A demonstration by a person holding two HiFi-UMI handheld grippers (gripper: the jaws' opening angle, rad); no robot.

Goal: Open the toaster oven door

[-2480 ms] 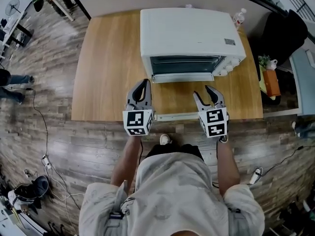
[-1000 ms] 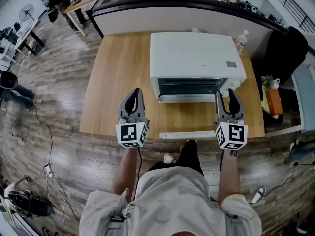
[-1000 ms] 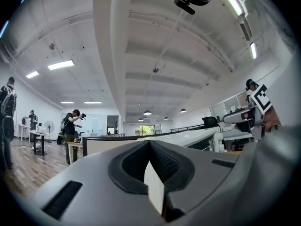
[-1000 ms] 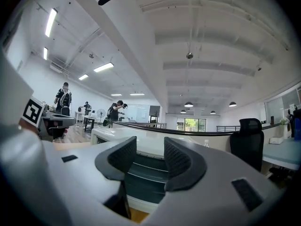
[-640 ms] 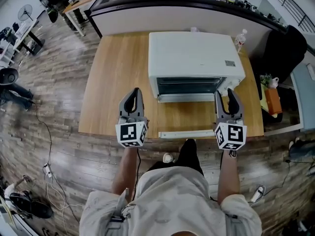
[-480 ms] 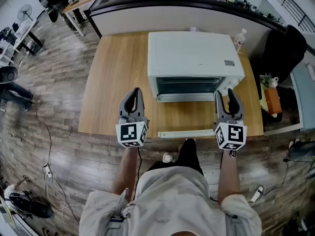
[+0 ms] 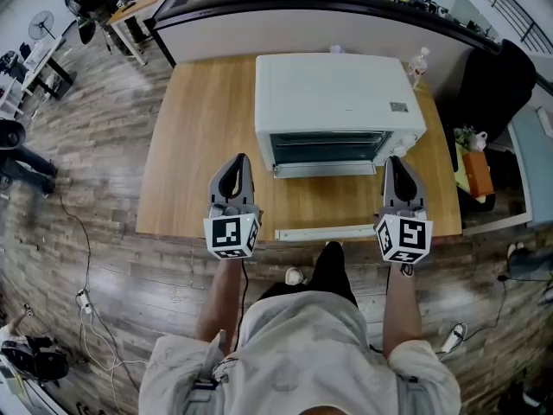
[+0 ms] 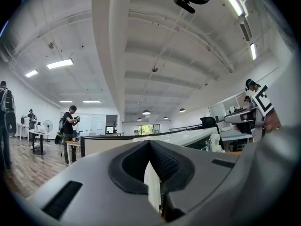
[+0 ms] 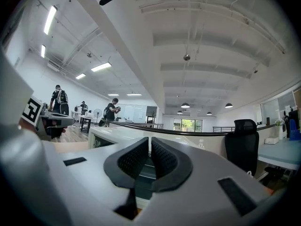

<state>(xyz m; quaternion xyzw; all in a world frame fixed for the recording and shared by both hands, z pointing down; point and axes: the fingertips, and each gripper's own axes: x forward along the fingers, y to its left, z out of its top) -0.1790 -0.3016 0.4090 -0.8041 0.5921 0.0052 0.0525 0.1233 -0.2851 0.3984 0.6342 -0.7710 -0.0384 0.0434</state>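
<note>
The white toaster oven [image 7: 337,93] stands at the back of the wooden table [image 7: 199,137]. Its dark mouth with a rack faces me. A white bar [image 7: 324,232] lies level near the table's front edge; it looks like the handle of the glass door folded down flat. My left gripper [image 7: 236,161] is shut and empty, left of the oven's front. My right gripper [image 7: 396,162] hovers by the oven's right front corner; its jaws have just been closing with nothing between them. The oven [image 8: 188,136] shows beyond the left jaws, and the oven [image 9: 113,136] shows again past the right jaws.
A water bottle [image 7: 418,61] stands at the table's back right corner. A black chair [image 7: 501,80] and an orange object [image 7: 473,169] sit right of the table. A low partition [image 7: 302,20] runs behind it. People stand far off in the room.
The right gripper's jaws have gone from wide open to shut. Since the earliest frame both grippers have drawn away from the white bar and spread apart. The left gripper stays still.
</note>
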